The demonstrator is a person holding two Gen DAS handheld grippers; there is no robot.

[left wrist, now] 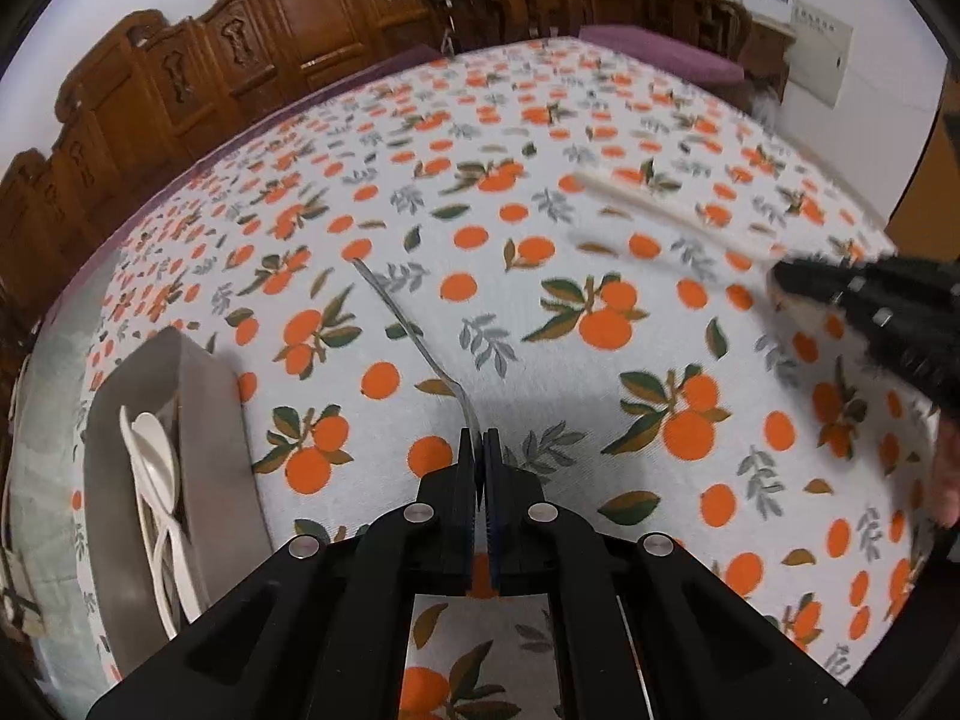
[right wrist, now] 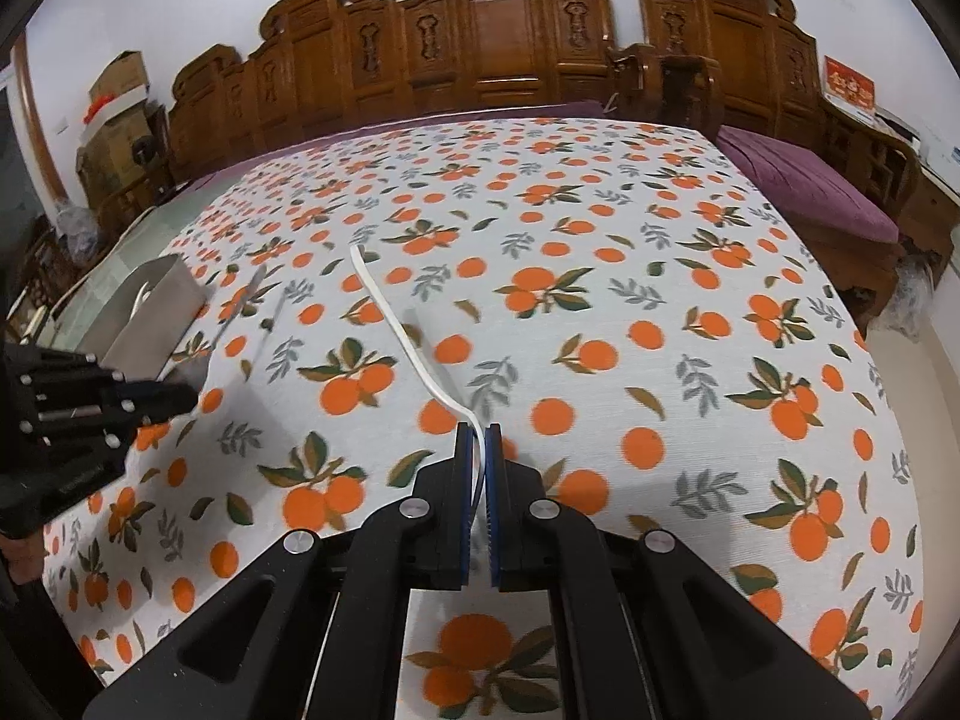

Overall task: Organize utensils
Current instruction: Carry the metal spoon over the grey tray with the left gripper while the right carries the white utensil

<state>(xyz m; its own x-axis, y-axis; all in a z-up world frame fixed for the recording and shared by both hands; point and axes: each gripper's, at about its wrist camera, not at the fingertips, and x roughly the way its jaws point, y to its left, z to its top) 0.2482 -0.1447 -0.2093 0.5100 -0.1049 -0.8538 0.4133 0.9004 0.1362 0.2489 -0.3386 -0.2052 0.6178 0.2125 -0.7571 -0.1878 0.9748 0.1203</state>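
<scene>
My left gripper (left wrist: pixel 479 441) is shut on a thin metal utensil (left wrist: pixel 401 319) whose handle points away over the table. A grey organizer box (left wrist: pixel 222 414) stands to its left with white plastic spoons (left wrist: pixel 157 468) inside. My right gripper (right wrist: pixel 479 435) is shut on a white plastic utensil (right wrist: pixel 396 324), handle pointing away. In the left wrist view the right gripper (left wrist: pixel 780 282) shows at the right with the blurred white utensil (left wrist: pixel 660 207). In the right wrist view the left gripper (right wrist: pixel 186 399) shows at the left beside the grey box (right wrist: pixel 162 306), with the metal utensil (right wrist: pixel 240 306).
The table wears a white cloth with oranges (right wrist: pixel 600 276). Carved wooden chairs (right wrist: pixel 498 36) line the far edge. A purple cushioned bench (right wrist: pixel 804 180) stands at the right. Cardboard boxes (right wrist: pixel 114 114) are stacked at the far left.
</scene>
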